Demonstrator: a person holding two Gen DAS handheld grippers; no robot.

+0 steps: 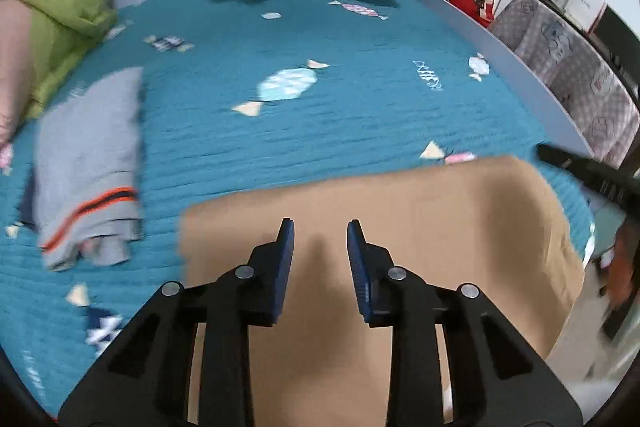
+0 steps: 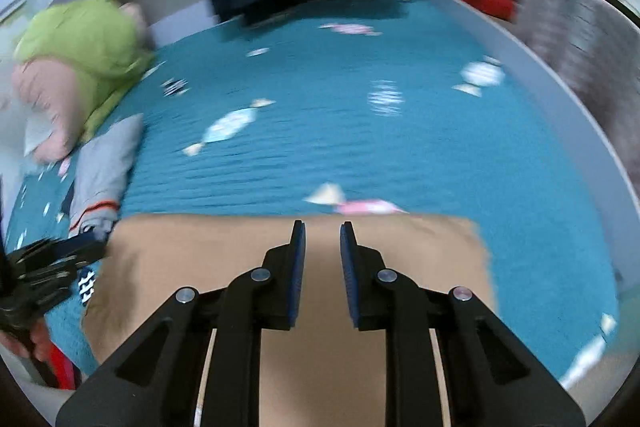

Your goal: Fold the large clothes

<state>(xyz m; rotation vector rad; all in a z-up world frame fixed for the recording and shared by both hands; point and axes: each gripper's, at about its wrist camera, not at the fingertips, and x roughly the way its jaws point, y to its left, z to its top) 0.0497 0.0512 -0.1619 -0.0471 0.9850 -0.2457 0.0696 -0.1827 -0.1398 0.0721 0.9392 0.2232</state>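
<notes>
Over the bed's point(image 1: 360, 131) near edge we hover both claws, left point(image 1: 321, 227) and right point(image 2: 322, 227), slightly parted and empty (nothing gripped), above the tan garment point(image 1: 460, 211), apparently folded flat.

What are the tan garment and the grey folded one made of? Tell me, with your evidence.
Tan garment: probably a smooth, matte woven or fine-knit cloth; flat, no visible texture, though blur hides detail. Grey folded garment: likely knitwear; soft, thick folds and an orange-striped band.
</notes>
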